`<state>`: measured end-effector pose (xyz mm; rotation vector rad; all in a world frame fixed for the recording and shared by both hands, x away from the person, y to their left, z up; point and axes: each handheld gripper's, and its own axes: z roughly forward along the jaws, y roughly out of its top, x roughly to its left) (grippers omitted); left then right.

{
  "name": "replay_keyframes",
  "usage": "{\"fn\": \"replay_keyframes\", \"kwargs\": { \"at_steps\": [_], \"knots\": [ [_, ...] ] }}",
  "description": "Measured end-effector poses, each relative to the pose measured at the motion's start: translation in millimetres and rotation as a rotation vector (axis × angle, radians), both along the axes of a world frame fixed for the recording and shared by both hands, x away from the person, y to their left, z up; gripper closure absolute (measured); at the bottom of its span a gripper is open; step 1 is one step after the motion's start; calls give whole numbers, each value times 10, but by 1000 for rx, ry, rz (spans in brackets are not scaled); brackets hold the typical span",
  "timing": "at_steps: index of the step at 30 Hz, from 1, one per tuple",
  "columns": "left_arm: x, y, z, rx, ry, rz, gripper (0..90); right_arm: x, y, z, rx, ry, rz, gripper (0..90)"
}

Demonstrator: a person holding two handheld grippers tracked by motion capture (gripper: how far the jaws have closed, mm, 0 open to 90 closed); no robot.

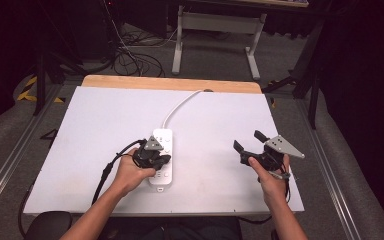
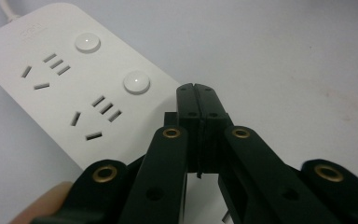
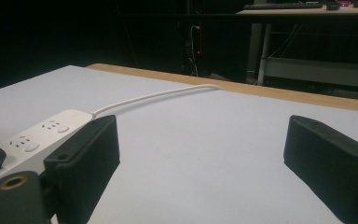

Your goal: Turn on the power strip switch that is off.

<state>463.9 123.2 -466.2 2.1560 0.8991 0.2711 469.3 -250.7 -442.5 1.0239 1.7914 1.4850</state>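
High view: white power strip (image 1: 162, 159) lying lengthwise near the middle of the white tabletop (image 1: 95, 130), slightly toward the near edge, rounded corners, smooth matte plastic. Left gripper view: faint embossed lettering at the far end of the strip (image 2: 30, 33), too dim to read; two round glossy buttons (image 2: 136, 82), each beside a socket group of slanted slots. White round cord (image 1: 180, 106) curving from the strip's far end toward the back of the table, reaching a small notch at the wooden edge (image 1: 170, 83). Left gripper (image 1: 152, 159) held over the strip's near half by the left hand (image 1: 127, 172), black jaws pressed flat together with nothing between them, tips just above the strip's edge in the left gripper view (image 2: 196, 100), brass-coloured rivets on the black linkage arms. Right gripper (image 1: 250, 141) well apart to the right, held by the right hand (image 1: 270, 175), jaws spread wide and empty, grey three-cornered plate on top; ribbed black pads (image 3: 86, 161) seen in the right gripper view, hovering above the bare white surface. Black cable trailing from the left gripper off the near-left table edge. Beyond the table: grey carpeted floor (image 1: 215, 65), tangled dark cables (image 1: 130, 60), white metal legs of another desk (image 1: 252, 55).
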Motion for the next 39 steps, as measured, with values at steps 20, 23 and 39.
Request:
{"fn": "replay_keyframes", "kwargs": {
  "at_steps": [20, 23, 39],
  "knots": [
    [-4, 145, 72, -133, -62, 75, 883, 24, 2, -4, -8, 3, 6, 110],
    [-29, 197, 144, -177, -101, 96, 879, 28, 1, -10, -7, 5, 6, 110],
    [-210, 719, 498, -282, -335, 268, 823, 24, 11, -8, -8, 5, 5, 111]
  ]
}}
